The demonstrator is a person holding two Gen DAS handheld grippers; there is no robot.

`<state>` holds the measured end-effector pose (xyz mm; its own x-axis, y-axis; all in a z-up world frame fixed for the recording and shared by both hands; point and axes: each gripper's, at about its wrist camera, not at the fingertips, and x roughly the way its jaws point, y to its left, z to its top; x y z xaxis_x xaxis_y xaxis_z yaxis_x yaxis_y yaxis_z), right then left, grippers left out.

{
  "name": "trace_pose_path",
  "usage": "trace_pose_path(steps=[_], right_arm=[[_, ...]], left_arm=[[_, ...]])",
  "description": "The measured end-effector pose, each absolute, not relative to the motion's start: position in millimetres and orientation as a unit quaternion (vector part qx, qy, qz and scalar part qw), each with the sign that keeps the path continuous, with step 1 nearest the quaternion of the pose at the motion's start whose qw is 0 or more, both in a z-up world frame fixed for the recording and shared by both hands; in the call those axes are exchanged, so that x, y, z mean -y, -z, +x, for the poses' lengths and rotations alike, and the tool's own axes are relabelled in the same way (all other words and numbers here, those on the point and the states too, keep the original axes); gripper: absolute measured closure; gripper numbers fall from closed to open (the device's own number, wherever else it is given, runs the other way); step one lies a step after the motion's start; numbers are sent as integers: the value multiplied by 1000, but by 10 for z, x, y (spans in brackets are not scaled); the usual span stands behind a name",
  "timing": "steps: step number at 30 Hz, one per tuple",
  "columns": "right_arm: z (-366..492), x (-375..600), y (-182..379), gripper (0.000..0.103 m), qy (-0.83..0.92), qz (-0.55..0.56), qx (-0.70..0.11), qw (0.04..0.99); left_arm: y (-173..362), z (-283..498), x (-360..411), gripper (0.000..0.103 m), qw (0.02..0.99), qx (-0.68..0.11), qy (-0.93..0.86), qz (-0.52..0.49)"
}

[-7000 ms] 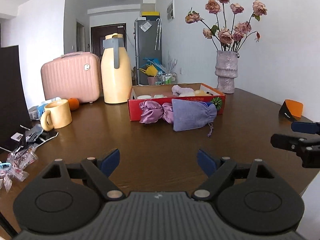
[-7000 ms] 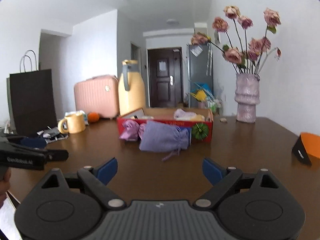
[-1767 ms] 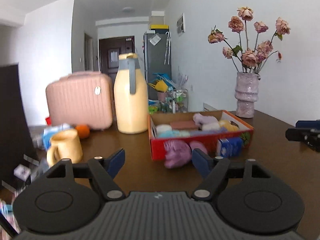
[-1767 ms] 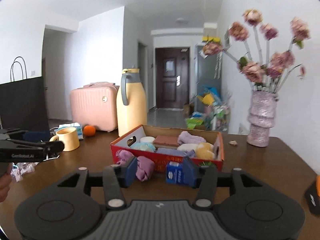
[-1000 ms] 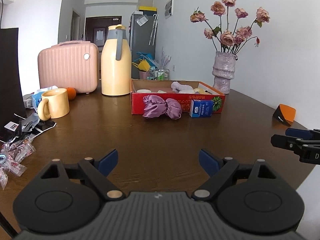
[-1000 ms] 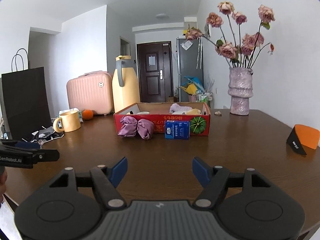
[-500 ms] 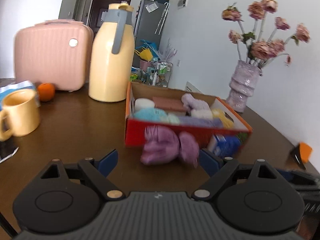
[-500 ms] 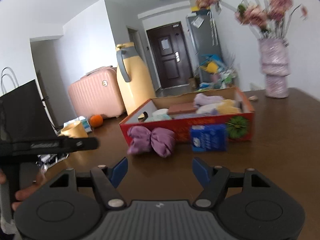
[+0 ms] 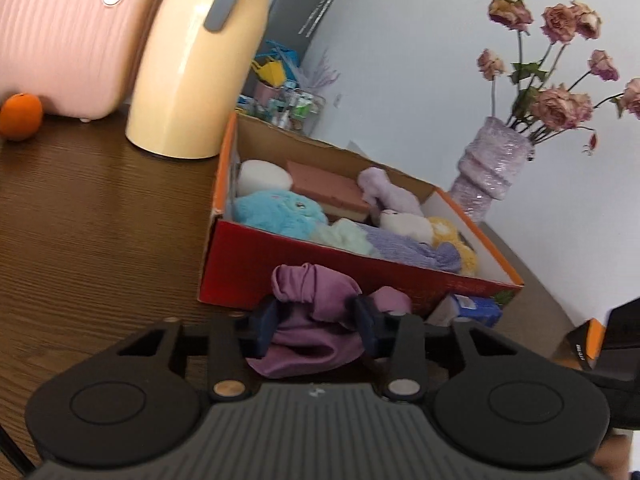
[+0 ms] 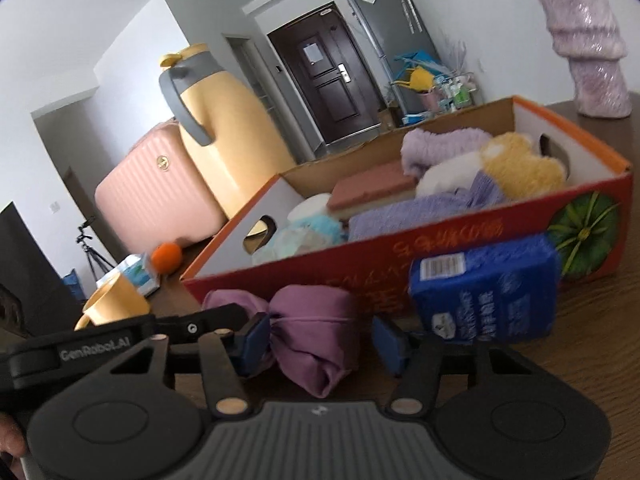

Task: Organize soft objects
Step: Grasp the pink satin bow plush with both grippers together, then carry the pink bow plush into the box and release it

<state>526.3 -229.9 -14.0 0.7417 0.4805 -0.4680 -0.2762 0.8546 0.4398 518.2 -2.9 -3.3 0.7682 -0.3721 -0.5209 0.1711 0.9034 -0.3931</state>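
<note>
While the purple scrunchie point(image 9: 316, 312) is lying on the bench point(image 9: 80, 220) against the red box point(image 9: 280, 264), the left gripper point(image 9: 316, 320) is closing on its left lobe, both pads pressing the fabric; its right lobe is showing only partly behind a finger. In the right wrist view, the right gripper point(image 10: 320, 338) is standing partly open around the right lobe point(image 10: 316, 332), the right pad apart from it; whether the left pad touches is unclear, blue carton point(image 10: 484, 292) just beside.
</note>
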Motion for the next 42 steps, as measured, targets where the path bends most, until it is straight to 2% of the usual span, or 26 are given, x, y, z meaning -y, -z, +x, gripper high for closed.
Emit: trace_pose_path(steps=[1, 2, 3, 4, 6, 9, 13, 16, 22, 34, 39, 42], right_arm=[[5267, 2300, 166, 61, -212, 176, -297, 914], [5277, 2293, 191, 65, -215, 179, -297, 913], [5291, 2291, 216, 68, -220, 184, -298, 910], [5294, 2289, 229, 77, -231, 192, -297, 906], [5307, 2269, 237, 85, -239, 184, -296, 907], [5246, 2215, 186, 90, -242, 155, -292, 912], [4981, 2206, 2, 91, -244, 135, -287, 917], [4385, 2297, -192, 91, -255, 96, -253, 928], [3380, 2576, -218, 91, -254, 91, -259, 928], [2477, 2887, -337, 91, -213, 95, -223, 947], [2355, 2909, -356, 91, -210, 94, -219, 948], [2447, 2911, -392, 91, -210, 96, -211, 950]], left_arm=[[35, 5180, 45, 77, 926, -308, 149, -159], [37, 5165, 64, 86, 926, -307, 153, -155], [41, 5156, 75, 86, 926, -308, 158, -153], [46, 5141, 83, 87, 926, -307, 159, -152], [25, 5105, 102, 87, 927, -306, 154, -149], [-78, 4926, 125, 88, 933, -297, 146, -143], [-281, 4223, 178, 88, 931, -282, 177, -149], [-315, 3709, 263, 88, 927, -282, 197, -148], [-284, 3032, 620, 88, 927, -289, 209, -113], [-450, 2450, 805, 88, 931, -257, 238, -102], [-507, 2540, 792, 88, 932, -249, 239, -110], [-654, 2860, 798, 88, 933, -238, 246, -112]])
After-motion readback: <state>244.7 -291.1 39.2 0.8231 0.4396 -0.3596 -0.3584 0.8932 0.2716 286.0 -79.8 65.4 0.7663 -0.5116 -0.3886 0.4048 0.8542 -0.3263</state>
